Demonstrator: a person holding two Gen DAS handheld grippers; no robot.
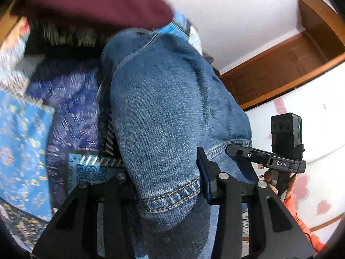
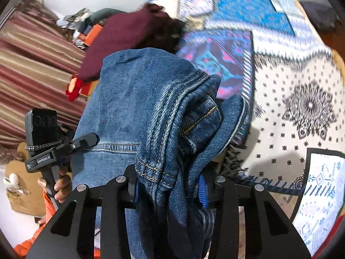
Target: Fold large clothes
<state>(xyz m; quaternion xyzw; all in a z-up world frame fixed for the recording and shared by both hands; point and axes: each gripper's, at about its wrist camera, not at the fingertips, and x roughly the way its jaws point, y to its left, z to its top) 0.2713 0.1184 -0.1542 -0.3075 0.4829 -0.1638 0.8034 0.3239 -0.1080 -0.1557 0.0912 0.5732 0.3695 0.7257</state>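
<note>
— What is held by the left gripper (image 1: 167, 191)?

— A hem of the blue jeans (image 1: 168, 108) is pinched between its two black jaws. The jaws are set narrow, and the thick stitched edge is squeezed from both sides. The rest of the leg is draped up and away from the gripper, like a big blue hill.

— And the right gripper (image 2: 169, 191)?

— Another part of the jeans (image 2: 138, 99) is gripped there. A bunch of folded denim with seams is pressed between the blue pads (image 2: 202, 191). Those jaws are narrow too. Folds of cloth are spilled over to the right of the grip.

— Where are the jeans kept?

— They are held up above a patchwork bedspread (image 2: 291, 82), with blue, purple and white squares on it. In the left view the same bedspread (image 1: 23, 133) is seen, blue with little gold flowers. It is blurred there.

— What else is seen?

— A dark red garment (image 2: 127, 32) is laid behind the jeans, and it is also seen at the top of the left view (image 1: 97, 2). A striped curtain (image 2: 36, 64) is hung at the left of the right view. A wooden bed frame (image 1: 276, 73) is seen at the right of the left view. The handle of the left gripper is gripped by a hand (image 2: 59, 185), and an orange sleeve (image 2: 46, 202) is seen below it.
</note>
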